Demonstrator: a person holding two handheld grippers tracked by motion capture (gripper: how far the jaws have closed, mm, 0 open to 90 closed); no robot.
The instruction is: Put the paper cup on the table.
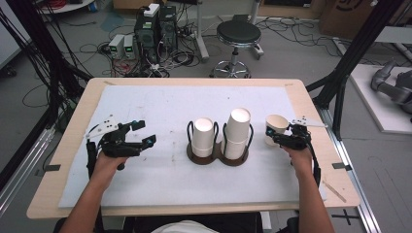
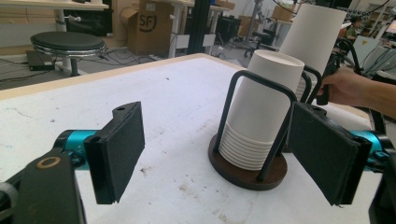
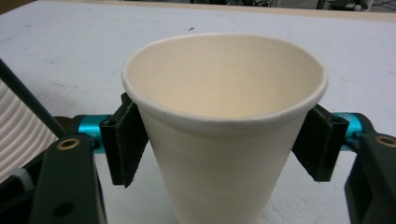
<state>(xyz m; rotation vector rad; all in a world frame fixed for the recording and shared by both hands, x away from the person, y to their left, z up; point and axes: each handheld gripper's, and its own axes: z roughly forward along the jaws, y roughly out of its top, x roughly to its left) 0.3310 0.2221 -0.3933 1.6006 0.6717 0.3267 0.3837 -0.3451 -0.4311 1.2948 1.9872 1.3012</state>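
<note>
My right gripper (image 1: 278, 136) sits round an upright paper cup (image 3: 224, 126) on the white mat (image 1: 160, 179), right of the cup rack (image 1: 218, 156); pads look just off the cup's sides, jaws spread. Left gripper (image 1: 141, 136) spread wide w/ nothing between, well left of rack.

overhead view; gripper views low, close.

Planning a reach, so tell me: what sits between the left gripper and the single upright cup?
The two-ring holder with its upside-down cup stacks, seen in the high view.
</note>
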